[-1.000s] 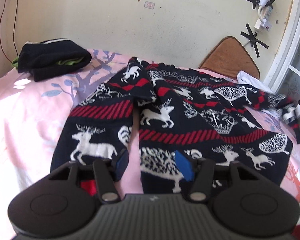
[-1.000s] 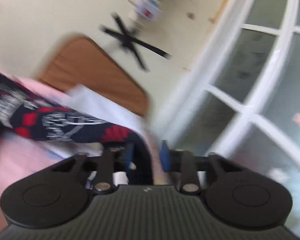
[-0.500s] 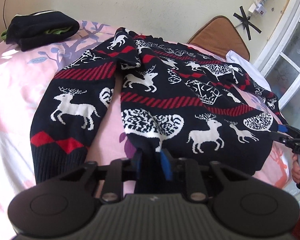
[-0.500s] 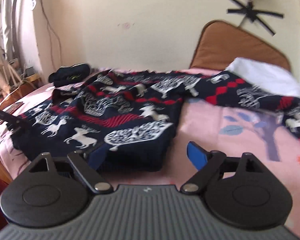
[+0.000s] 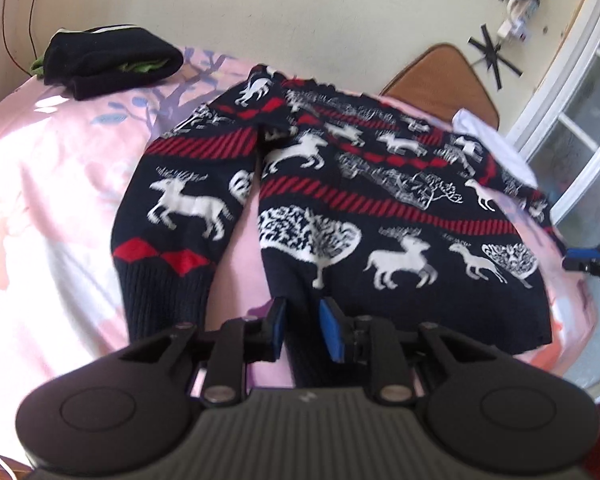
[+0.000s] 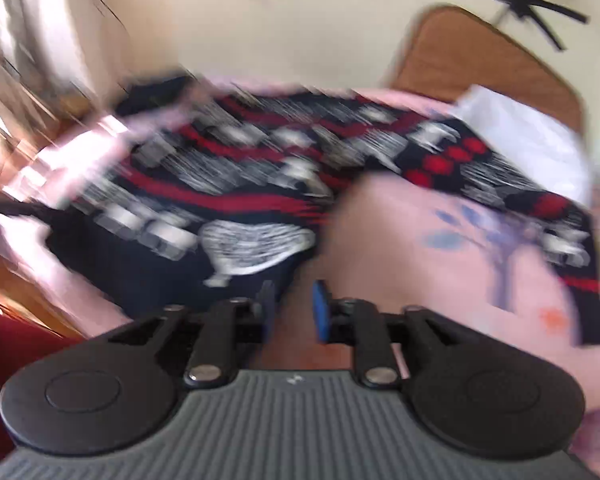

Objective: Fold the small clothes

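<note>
Left gripper (image 5: 302, 330), bottom centre of the left wrist view: blue pads (image 5: 331, 334) drawn close together, pinching the dark hem of the sweater (image 5: 380, 208). Hem fabric runs down between the two fingers.

Sweater: navy knit with white deer, white trees and red striped bands. It lies spread across the middle of the frame on the pink bedsheet (image 5: 60, 200). One sleeve (image 5: 180, 216) lies left of centre, alongside the body, its ribbed cuff toward the lower left.

Right gripper (image 6: 290, 312), bottom centre of the right wrist view: frame badly motion-blurred. The pads sit close together at the near corner of the sweater (image 6: 240, 200); cannot tell whether cloth is caught between them. The same gripper shows at the right edge of the left view (image 5: 592, 260), next to the sweater's far hem corner.

Other sleeve (image 6: 500, 176) stretches toward the right edge of the right view, over the sheet.

Farther back, upper left of the left view: folded black garment (image 5: 112, 60) on the bed, apart from the sweater. Upper right: brown cushion (image 5: 448, 76) against the wall, white cloth (image 5: 488, 132) just below it, window frame (image 5: 572, 80) at far right.
</note>
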Action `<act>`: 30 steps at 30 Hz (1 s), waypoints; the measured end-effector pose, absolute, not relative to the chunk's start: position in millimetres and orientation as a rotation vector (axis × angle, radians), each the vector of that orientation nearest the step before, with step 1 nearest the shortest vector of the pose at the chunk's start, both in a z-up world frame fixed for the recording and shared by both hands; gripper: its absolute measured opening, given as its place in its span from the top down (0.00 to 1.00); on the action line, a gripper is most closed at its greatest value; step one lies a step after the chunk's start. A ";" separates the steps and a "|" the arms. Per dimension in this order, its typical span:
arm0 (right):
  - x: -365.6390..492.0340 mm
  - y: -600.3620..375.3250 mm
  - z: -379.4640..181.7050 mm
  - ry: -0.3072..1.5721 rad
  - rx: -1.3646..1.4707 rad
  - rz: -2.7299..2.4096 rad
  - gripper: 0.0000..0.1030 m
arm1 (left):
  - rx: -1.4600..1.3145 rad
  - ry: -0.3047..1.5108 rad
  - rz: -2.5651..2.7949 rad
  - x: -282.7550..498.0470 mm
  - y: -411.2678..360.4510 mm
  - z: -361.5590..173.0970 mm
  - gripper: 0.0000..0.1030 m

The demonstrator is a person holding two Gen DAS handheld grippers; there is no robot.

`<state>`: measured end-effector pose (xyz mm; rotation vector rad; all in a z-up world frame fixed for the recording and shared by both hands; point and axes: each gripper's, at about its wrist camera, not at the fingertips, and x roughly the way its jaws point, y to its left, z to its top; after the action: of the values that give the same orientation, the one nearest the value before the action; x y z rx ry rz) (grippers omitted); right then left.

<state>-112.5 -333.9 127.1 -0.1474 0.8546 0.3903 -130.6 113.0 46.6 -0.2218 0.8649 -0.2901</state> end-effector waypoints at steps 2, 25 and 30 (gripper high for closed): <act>-105.8 -347.5 126.4 0.828 -0.100 0.375 0.60 | -0.234 0.828 -0.257 -136.2 127.3 50.7 0.69; -63.3 46.0 105.3 0.690 -0.392 1.314 0.29 | -0.420 0.507 0.186 -226.1 283.8 79.7 0.54; -54.4 71.5 141.7 0.713 -0.369 1.332 0.84 | -0.453 0.495 0.206 -221.5 300.3 76.1 0.54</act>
<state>-54.4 71.5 141.7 -0.3689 0.7131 1.3317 -221.5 300.3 76.1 -0.4533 0.4945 0.2063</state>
